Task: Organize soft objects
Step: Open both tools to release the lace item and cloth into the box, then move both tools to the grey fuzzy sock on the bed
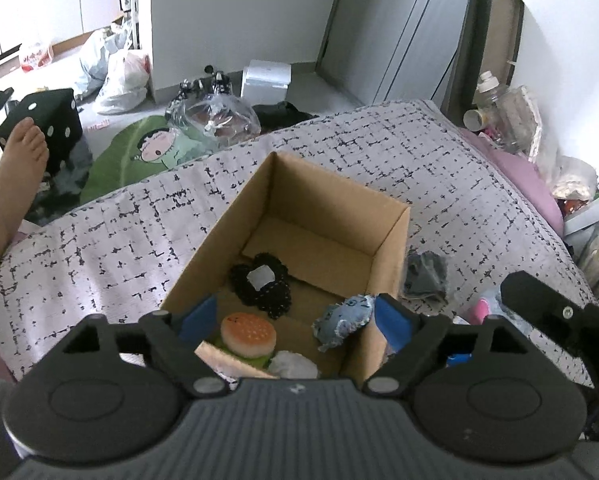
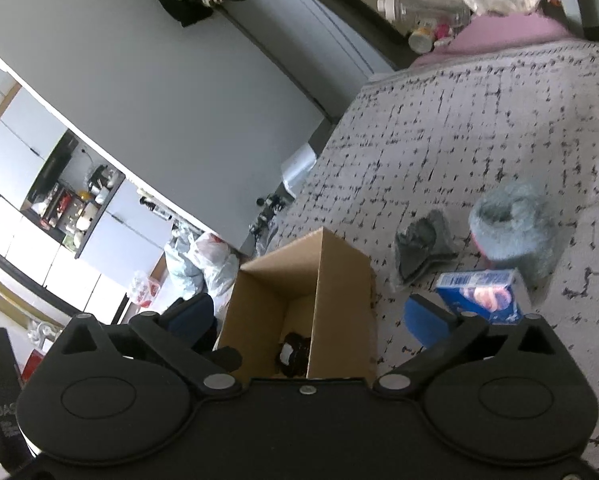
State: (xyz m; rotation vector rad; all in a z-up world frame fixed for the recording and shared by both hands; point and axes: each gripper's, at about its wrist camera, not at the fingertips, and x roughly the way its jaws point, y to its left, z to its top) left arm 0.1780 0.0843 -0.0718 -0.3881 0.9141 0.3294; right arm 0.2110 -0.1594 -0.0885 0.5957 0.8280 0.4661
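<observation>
An open cardboard box [image 1: 391, 240] [image 2: 339, 280] stands on a bed with a grey patterned cover. Inside lie a black lacy piece [image 1: 261, 282], a toy burger [image 1: 248, 334], a white soft lump [image 1: 292, 365] and a denim scrap [image 1: 345, 316]. My left gripper [image 1: 295, 320] hangs open over the box's near end, with nothing pressed between its blue pads. My right gripper [image 2: 311, 316] is open too, spread wide across the box's near corner. On the cover to the right lie a dark grey cloth [image 1: 425, 276] [image 2: 419, 246] and a fluffy grey-blue ball [image 2: 511, 224].
A blue carton [image 2: 481, 294] lies by the fluffy ball. A person's bare foot [image 1: 21, 156] rests at the left. Bags, a black dice cushion [image 1: 47, 118] and a green cushion [image 1: 139, 152] litter the floor. Bottles and clutter crowd the bed's far right edge.
</observation>
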